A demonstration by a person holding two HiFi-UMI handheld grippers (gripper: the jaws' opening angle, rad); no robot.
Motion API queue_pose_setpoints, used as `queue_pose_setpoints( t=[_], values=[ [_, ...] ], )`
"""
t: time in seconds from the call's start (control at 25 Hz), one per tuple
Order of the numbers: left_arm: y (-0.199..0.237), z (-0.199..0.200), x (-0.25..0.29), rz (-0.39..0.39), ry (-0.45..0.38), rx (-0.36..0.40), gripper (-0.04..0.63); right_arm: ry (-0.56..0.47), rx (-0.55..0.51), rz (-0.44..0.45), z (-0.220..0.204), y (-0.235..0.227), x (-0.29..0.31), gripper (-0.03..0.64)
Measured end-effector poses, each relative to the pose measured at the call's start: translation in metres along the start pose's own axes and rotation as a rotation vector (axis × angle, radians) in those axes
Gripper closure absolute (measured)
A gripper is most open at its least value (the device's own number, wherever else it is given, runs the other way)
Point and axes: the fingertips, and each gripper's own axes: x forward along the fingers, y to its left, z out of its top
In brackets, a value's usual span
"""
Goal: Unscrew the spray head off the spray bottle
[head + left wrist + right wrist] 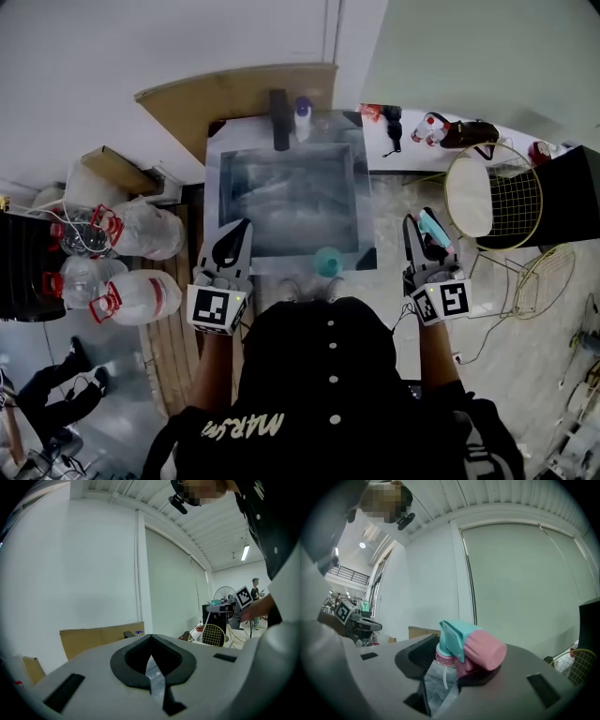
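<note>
A teal and pink spray head (468,646) sits between the jaws of my right gripper (445,667), which is shut on it, with its thin dip tube hanging down. In the head view the spray head (434,228) is held off the right side of the table, in my right gripper (427,236). The teal bottle (327,262) stands upright near the table's front edge, apart from the head. My left gripper (230,246) hovers at the table's front left corner, left of the bottle. Its jaws (151,660) are shut with nothing between them.
The shiny table (281,187) carries a purple-capped bottle (302,117) and a dark block (279,120) at its back. Large water jugs (141,230) lie on the floor to the left. A wire chair (492,192) stands to the right. Cardboard (234,98) leans behind the table.
</note>
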Motion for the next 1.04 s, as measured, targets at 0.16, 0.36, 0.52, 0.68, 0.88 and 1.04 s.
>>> queue_pose_setpoints(
  t=[0.16,0.36,0.52,0.68,0.88,1.04],
  values=[
    [-0.0037,0.0037,0.0025,-0.007,-0.009,-0.005,0.571,0.006,0.000,-0.002,0.0043,-0.0004,0.0011,0.454],
    [-0.0038,0.0073,0.0038,-0.003,-0.022,-0.030,0.571,0.014,-0.005,-0.003,0.0057,-0.0013,0.0028,0.454],
    [-0.0040,0.0047,0.0035,-0.005,-0.014,-0.016,0.571,0.011,-0.005,-0.003,0.0082,-0.0019,0.0029,0.454],
    [-0.0041,0.0015,0.0037,-0.010,-0.011,0.000,0.571,0.010,-0.004,0.001,0.0078,-0.0017,0.0041,0.454],
    [-0.0037,0.0028,0.0044,-0.009,-0.015,-0.001,0.571,0.007,-0.009,0.006,0.0093,0.0003,0.0064,0.454],
    [-0.0046,0.0082,0.0055,0.002,-0.023,-0.033,0.571,0.006,-0.009,0.009,0.0096,0.0011,0.0071,0.454]
  ],
)
